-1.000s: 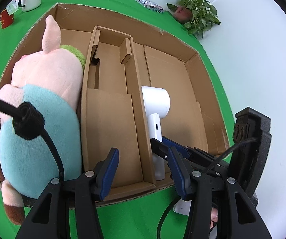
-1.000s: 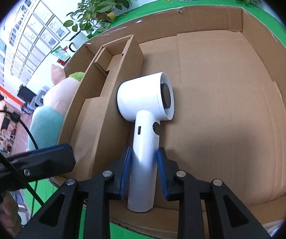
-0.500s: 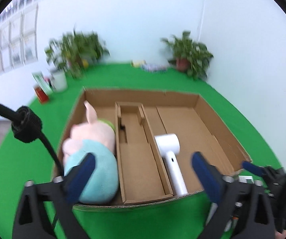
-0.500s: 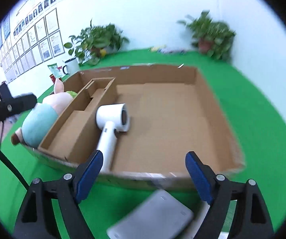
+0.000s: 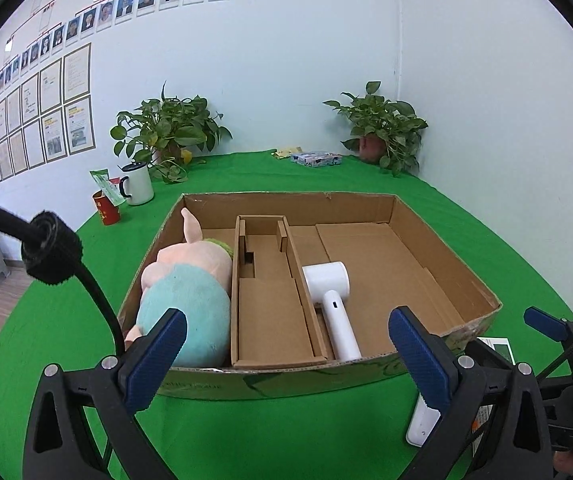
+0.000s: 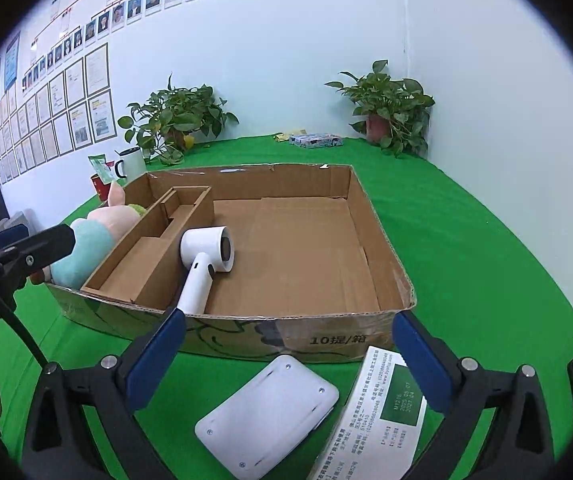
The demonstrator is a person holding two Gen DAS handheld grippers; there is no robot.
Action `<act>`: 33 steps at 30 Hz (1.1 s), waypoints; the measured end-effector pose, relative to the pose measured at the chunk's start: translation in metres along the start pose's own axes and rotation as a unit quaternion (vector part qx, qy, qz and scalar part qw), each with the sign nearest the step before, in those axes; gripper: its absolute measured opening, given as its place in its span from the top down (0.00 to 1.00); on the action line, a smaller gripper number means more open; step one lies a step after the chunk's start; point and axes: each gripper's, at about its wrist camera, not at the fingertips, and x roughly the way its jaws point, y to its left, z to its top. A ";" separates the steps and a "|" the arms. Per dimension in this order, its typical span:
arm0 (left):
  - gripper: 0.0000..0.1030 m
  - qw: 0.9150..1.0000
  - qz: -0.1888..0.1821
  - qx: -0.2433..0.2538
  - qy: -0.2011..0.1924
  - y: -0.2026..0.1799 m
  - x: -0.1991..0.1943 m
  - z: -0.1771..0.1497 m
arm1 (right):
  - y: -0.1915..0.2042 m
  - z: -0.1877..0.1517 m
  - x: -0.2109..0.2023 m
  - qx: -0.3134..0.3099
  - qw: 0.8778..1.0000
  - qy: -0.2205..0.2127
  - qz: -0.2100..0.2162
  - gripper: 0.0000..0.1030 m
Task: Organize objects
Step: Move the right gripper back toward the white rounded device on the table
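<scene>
Left tool point(image 5: 286, 360) is held level in front of the near wall of the cardboard box point(image 5: 446, 280), its blue-padded fingers point(image 5: 154, 360) spread wide apart and holding nothing. Right tool point(image 6: 286, 354) is likewise held low before the box's near wall, fingers point(image 6: 418, 354) wide apart and empty; from the left wrist view it appears at the far right edge. The box rests on the green surface point(image 5: 66, 340) and is split by a cardboard insert point(image 5: 270, 296) running front to back. Left compartment holds a plush pig point(image 5: 190, 280) in a teal body, ear pointing toward the far wall. Right compartment holds a white hair dryer point(image 6: 206, 264), lying flat against the insert, handle toward the near wall, barrel toward the box centre. Outside the box, just beside its near wall under the right tool, lie a white flat device point(image 6: 270, 416) and a printed carton point(image 6: 378, 412), touching each other. A white mug point(image 5: 136, 184) and red cup point(image 5: 106, 208) stand well apart, beyond the left corner.
</scene>
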 end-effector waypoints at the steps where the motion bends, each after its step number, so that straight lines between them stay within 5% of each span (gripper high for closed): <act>1: 0.01 1.000 -0.001 -0.004 0.000 0.000 -0.002 -0.002 | 0.000 -0.001 0.000 -0.004 1.000 0.001 -0.001 0.01; 10: 0.01 0.997 -0.068 -0.022 0.033 -0.001 0.005 -0.020 | -0.001 -0.009 0.003 -0.007 1.000 0.022 0.014 0.01; 18: 0.01 0.999 -0.047 -0.009 0.000 -0.006 -0.001 -0.028 | 0.000 -0.018 0.007 -0.017 0.999 0.034 0.003 0.01; 26: 0.01 0.998 -0.030 0.003 0.055 -0.005 0.030 -0.041 | 0.005 -0.036 0.021 -0.008 0.991 0.085 0.098 0.01; 33: 0.01 0.997 -0.015 0.026 0.074 -0.009 0.045 -0.050 | 0.016 -0.054 0.018 -0.069 0.981 0.099 0.149 0.01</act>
